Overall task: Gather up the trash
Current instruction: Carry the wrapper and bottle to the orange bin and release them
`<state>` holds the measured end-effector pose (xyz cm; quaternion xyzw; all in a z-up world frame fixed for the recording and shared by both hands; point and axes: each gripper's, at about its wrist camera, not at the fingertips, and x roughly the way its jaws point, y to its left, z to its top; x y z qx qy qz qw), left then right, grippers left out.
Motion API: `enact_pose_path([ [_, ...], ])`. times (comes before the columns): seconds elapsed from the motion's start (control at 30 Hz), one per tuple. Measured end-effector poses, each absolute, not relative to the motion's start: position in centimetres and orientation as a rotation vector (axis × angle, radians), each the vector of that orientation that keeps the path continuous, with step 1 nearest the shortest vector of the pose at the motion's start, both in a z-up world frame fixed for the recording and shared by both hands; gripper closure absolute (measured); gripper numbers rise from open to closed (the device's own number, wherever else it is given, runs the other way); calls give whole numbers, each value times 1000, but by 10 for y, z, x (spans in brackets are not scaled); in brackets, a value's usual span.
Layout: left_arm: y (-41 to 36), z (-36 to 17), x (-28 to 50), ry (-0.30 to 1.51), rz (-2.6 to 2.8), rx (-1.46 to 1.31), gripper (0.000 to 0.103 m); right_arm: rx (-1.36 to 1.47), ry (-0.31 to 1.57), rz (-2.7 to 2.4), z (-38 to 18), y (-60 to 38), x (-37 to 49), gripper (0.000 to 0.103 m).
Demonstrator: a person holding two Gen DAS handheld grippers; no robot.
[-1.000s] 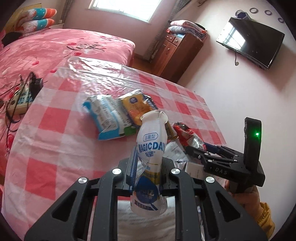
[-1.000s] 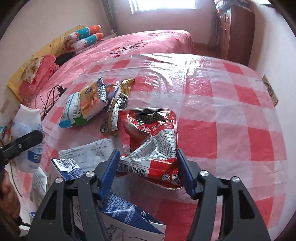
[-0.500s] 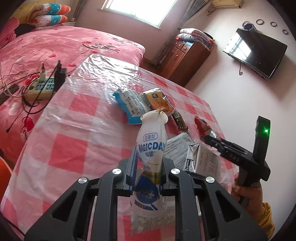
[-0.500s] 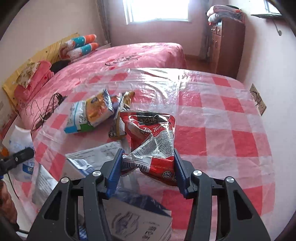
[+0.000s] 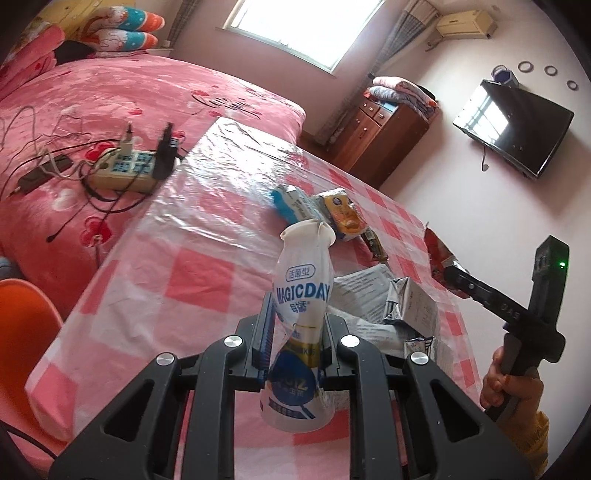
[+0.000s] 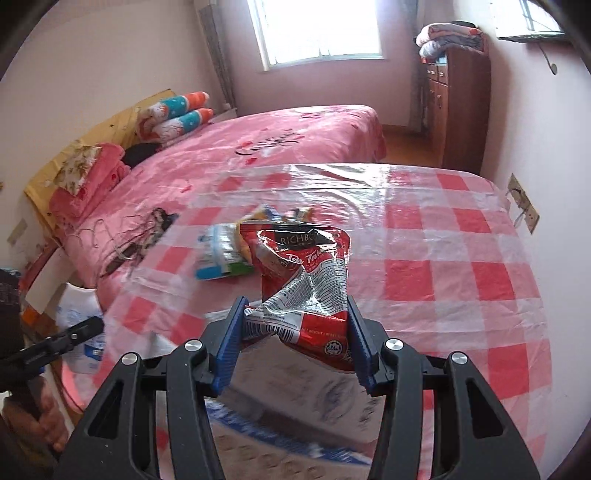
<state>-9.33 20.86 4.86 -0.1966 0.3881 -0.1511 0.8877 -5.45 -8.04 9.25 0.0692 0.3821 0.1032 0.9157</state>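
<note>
Over table [image 6: 461,266], wrapper [image 6: 306,280] pinched between jaws.

We see a red-and-white checked tablecloth [image 6: 461,266], a red-and-silver packet [image 6: 306,280], and a white-and-blue bottle [image 5: 301,295].

Room, pale pink walls [image 5: 424,173], lit by daylight from 1 window [image 5: 299,26] flanked by a grey curtain [image 5: 399,40]. A bed [image 5: 147,96] under a pink printed cover is set below it, with 2 striped bolsters [image 5: 125,27] stacked at the head. A dark wooden cabinet [image 5: 373,140] is placed in the corner, folded blankets [image 5: 402,88] piled on top. A black television [image 5: 513,125] is mounted on the wall, an air conditioner [image 5: 465,24] high beside the curtain. A table [image 6: 461,258] is covered in red-and-white check under clear plastic. A wooden floor [image 6: 410,147] is seen.
</note>
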Motion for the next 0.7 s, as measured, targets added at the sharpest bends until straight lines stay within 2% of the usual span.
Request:
enact_pose_path([
  [0.37, 277, 43, -126, 786, -177, -454, 83, 111, 815, 474, 103, 21, -75, 51],
  [0.7, 375, 9, -160, 805, 45, -551, 83, -15, 873, 744, 95, 149, -86, 50],
])
